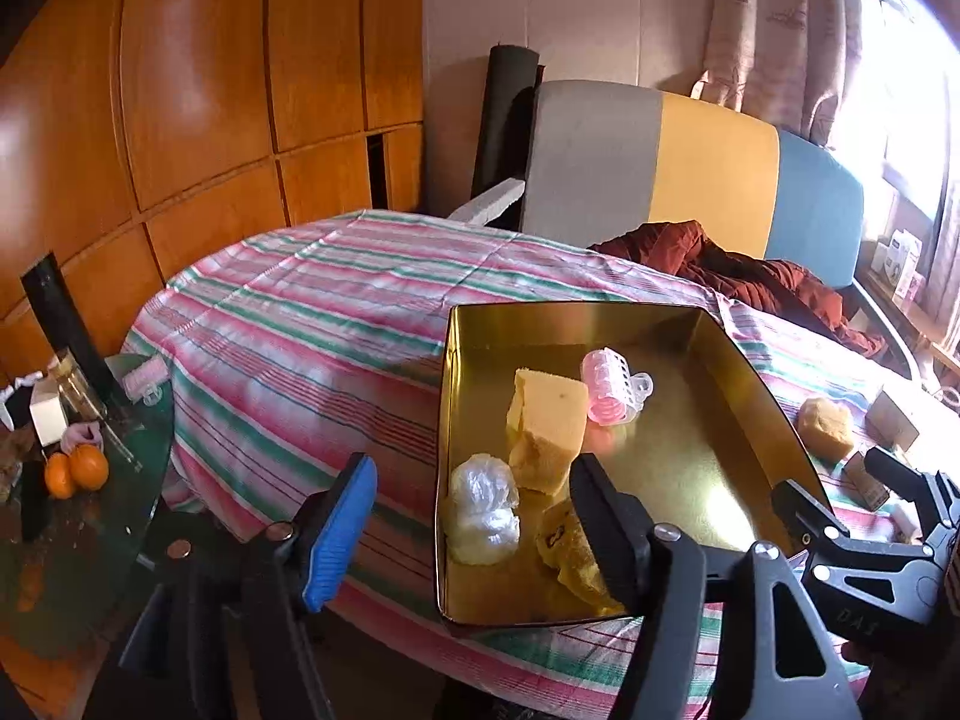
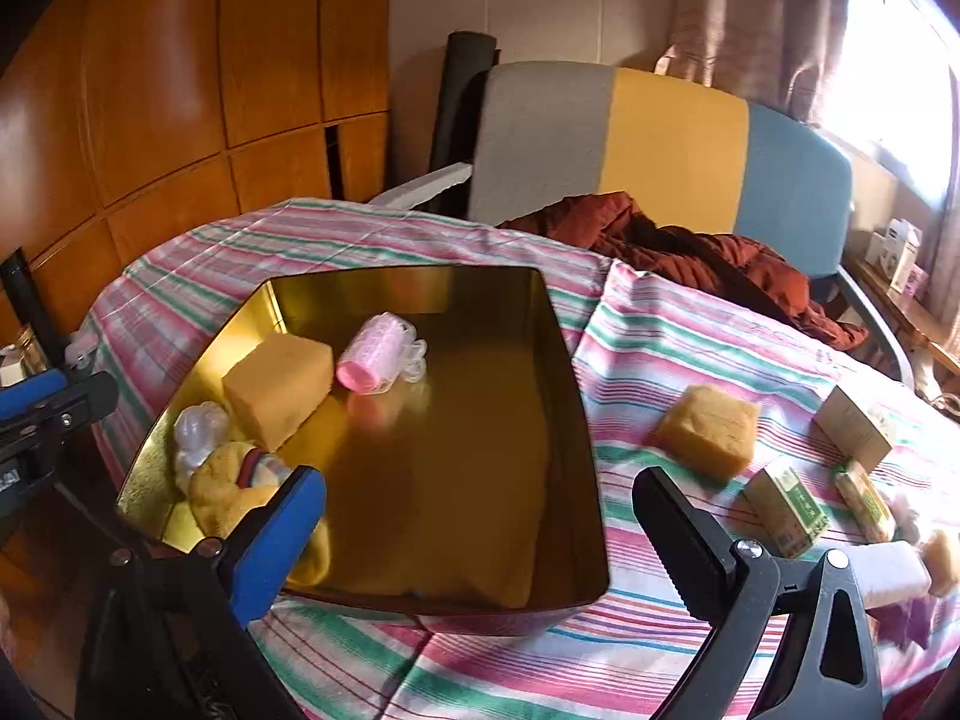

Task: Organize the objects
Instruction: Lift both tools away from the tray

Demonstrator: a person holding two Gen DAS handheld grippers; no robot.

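Observation:
A gold metal tin (image 1: 774, 396) (image 2: 570, 360) sits on the striped bedspread. It holds a yellow sponge (image 1: 549, 426) (image 2: 279, 387), a pink hair roller (image 1: 609, 387) (image 2: 375, 360), a clear plastic wad (image 1: 483, 507) (image 2: 198, 426) and a yellow plush toy (image 1: 570, 546) (image 2: 231, 489). A second sponge (image 1: 825, 426) (image 2: 708, 429) lies on the bed right of the tin. My left gripper (image 1: 474, 516) is open and empty at the tin's near left corner. My right gripper (image 2: 480, 522) is open and empty over the tin's near edge; it also shows in the left wrist view (image 1: 840, 492).
Small cardboard boxes (image 2: 786, 510) (image 2: 855, 423) and a white block (image 2: 888, 573) lie on the bed at right. A rust-red jacket (image 2: 690, 252) lies by the headboard. A glass side table (image 1: 90, 516) at left holds oranges (image 1: 78, 471) and clutter.

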